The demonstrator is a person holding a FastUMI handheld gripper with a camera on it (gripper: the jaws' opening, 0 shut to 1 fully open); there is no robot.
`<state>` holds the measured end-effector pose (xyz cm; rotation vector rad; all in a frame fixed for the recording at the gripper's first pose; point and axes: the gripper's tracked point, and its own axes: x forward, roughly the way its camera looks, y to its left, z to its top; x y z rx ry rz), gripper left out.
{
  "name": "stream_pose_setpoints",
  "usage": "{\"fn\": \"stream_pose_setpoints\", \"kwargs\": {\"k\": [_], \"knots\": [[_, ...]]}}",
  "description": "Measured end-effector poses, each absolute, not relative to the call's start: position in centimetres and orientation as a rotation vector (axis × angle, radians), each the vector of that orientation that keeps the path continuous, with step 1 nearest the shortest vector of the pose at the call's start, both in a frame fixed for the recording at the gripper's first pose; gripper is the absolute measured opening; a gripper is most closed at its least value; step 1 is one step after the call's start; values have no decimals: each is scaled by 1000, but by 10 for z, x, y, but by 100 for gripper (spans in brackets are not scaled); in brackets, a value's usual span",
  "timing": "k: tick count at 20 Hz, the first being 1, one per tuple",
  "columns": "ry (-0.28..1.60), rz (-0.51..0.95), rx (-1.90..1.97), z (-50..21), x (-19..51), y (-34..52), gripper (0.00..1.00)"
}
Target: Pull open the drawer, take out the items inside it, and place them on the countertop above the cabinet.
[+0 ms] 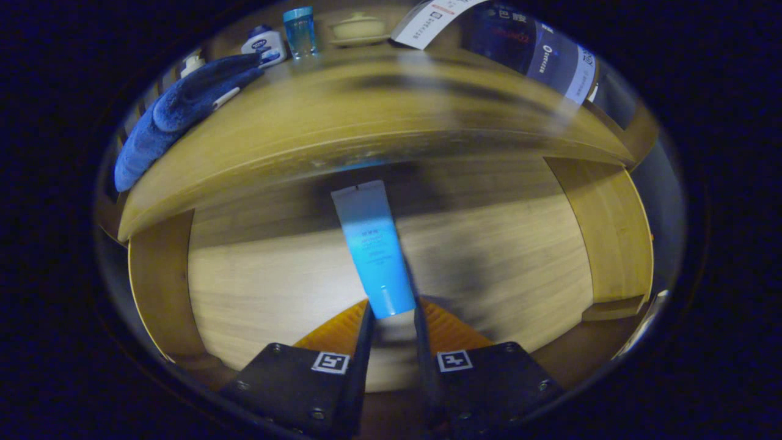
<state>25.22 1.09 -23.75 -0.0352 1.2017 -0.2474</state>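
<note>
A blue-and-white tube (374, 244) stands up between my fingers, its cap end pinched by my gripper (393, 318), which is shut on it. The tube hangs above the pale wooden floor of the open drawer (256, 287). Beyond the tube the wooden countertop (342, 128) arches over the drawer. The picture is blurred by motion.
On the countertop lie a folded blue towel (177, 116), a small white-and-blue bottle (264, 44), a clear blue cup (300, 32) and a beige lidded bowl (358, 29). The drawer's side walls (611, 232) rise on both sides.
</note>
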Motion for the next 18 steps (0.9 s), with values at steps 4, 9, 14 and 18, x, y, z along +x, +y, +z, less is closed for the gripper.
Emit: {"fn": "stream_pose_setpoints", "kwargs": {"k": [4, 9, 14, 18], "knots": [[1184, -248, -33, -236, 252, 11, 33], [1162, -246, -56, -230, 249, 11, 33], [1103, -257, -34, -207, 243, 14, 33], [1070, -290, -61, -181, 238, 11, 33]]}}
